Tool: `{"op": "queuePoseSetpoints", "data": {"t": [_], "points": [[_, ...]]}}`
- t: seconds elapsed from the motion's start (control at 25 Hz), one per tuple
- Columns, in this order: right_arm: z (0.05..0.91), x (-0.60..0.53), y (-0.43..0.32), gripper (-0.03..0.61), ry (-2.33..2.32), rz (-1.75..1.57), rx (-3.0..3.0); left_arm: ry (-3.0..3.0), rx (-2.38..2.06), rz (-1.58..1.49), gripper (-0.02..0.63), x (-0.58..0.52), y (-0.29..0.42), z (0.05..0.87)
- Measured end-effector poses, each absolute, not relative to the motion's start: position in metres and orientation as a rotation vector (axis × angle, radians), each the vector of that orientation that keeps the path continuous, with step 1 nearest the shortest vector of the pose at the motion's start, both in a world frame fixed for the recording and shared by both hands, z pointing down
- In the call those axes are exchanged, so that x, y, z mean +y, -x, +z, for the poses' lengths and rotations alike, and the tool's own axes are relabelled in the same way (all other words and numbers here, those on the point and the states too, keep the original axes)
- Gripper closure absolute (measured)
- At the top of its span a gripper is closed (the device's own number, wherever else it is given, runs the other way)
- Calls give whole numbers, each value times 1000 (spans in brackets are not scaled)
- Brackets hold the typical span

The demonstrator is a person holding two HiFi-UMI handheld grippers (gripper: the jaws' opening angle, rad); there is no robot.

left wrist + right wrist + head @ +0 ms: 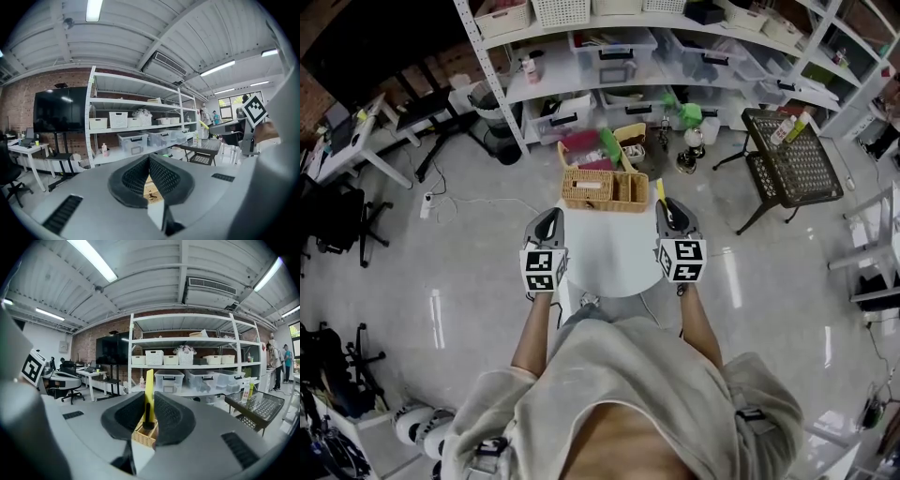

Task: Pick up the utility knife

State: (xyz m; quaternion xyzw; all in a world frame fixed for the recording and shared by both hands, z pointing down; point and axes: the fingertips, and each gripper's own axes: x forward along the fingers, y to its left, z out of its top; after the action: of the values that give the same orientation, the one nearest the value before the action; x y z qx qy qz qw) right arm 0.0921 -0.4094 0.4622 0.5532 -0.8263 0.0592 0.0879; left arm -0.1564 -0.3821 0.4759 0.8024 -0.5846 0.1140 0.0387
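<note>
The yellow utility knife stands upright between the black pads of my right gripper, which is shut on it. Its black slider shows low in the jaws. In the head view the knife sticks out ahead of the right gripper, over the far edge of the round white table. My left gripper hovers at the table's left side. Its pads meet at the tips of the left gripper with nothing between them.
A wicker basket with compartments sits at the table's far edge, just ahead of both grippers. Beyond it are white shelves with clear bins. A black mesh side table stands at the right, and desks and chairs at the left.
</note>
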Motion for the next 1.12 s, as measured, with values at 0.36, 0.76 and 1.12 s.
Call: {"op": "queuePoseSetpoints", "data": {"t": [0.36,0.76,1.12], "points": [[465,-409,-92,502,-1642,173,-2451,-2462,-1820,355,594,-380,162,470],[475,-410,-88,502,-1617,202,-2440,-2468,-1798,367,594,-384,157,472],[476,-414,-90,503,-1620,201,-2439,-2463,-1802,365,594,-386,156,473]]}}
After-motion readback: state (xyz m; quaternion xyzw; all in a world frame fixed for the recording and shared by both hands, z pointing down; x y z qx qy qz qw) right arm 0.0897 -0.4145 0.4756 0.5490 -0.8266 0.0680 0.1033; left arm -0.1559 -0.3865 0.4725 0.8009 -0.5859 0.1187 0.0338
